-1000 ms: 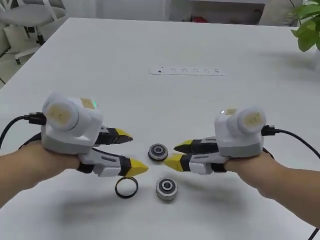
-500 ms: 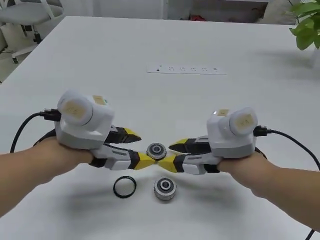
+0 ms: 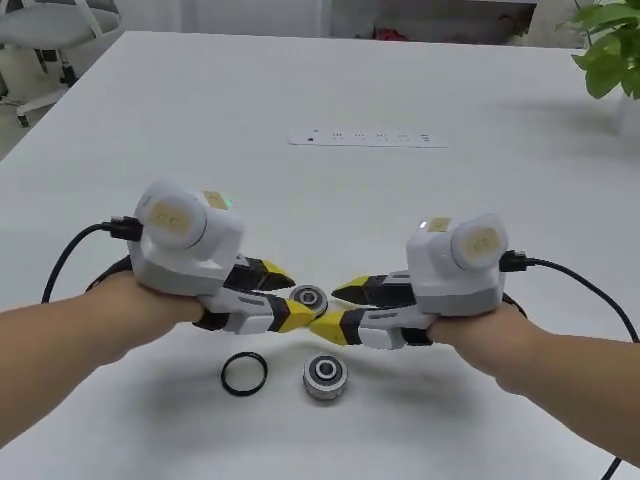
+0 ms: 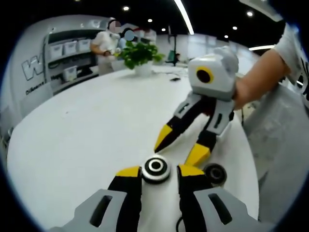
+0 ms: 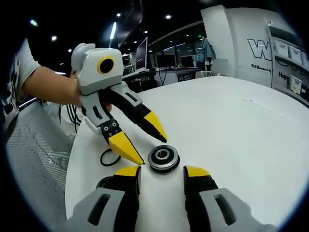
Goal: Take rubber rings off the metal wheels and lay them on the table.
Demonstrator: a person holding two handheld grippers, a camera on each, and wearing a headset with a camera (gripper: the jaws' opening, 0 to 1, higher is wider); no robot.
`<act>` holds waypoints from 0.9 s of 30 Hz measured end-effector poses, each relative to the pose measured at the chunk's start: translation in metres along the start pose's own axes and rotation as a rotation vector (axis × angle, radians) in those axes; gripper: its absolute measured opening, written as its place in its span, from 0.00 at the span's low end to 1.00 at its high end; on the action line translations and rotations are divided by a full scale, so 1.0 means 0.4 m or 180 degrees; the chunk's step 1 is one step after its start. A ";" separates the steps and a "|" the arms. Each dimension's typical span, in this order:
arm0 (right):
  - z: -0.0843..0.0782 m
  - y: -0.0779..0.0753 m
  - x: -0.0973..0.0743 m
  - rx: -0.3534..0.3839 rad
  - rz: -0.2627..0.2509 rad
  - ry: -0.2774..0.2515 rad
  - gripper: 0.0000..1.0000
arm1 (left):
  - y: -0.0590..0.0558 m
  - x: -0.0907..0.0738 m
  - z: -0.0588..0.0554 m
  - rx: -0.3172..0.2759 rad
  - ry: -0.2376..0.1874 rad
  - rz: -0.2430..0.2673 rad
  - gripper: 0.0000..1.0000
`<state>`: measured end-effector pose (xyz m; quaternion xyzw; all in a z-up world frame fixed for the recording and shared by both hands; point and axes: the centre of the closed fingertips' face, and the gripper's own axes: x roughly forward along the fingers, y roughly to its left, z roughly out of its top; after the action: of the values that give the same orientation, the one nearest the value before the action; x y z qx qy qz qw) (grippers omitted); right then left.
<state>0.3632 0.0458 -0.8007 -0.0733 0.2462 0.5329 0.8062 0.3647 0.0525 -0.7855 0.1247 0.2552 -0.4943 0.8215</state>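
Observation:
A small metal wheel (image 3: 308,297) with a dark rubber ring around it lies on the white table (image 3: 330,210). My left gripper (image 3: 290,299) is open, its yellow tips close on either side of the wheel (image 4: 155,169). My right gripper (image 3: 327,307) is open too and faces it from the right, with the wheel (image 5: 163,158) just ahead of its tips. A loose black rubber ring (image 3: 243,373) lies flat nearer to me, beside a second wheel (image 3: 325,375).
A white power strip (image 3: 367,138) lies farther back on the table. A green plant (image 3: 610,50) stands at the far right and an office chair (image 3: 50,25) at the far left. Cables trail from both grippers.
Both grippers have moved inward to the upper wheel. The left jaws have narrowed around it. The loose ring and the second wheel have stayed put.

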 end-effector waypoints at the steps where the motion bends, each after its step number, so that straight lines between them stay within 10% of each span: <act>1: -0.001 -0.001 0.000 0.0003 -0.0001 0.0000 0.32 | -0.001 0.003 0.001 0.0006 0.0003 0.0002 0.29; 27: 0.002 0.001 0.016 0.0003 -0.0016 0.0003 0.32 | 0.013 0.026 0.001 0.0209 0.0019 0.0167 0.14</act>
<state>0.3650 0.0517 -0.8028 -0.0738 0.2466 0.5307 0.8075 0.3732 0.0471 -0.7910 0.1598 0.2379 -0.4804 0.8289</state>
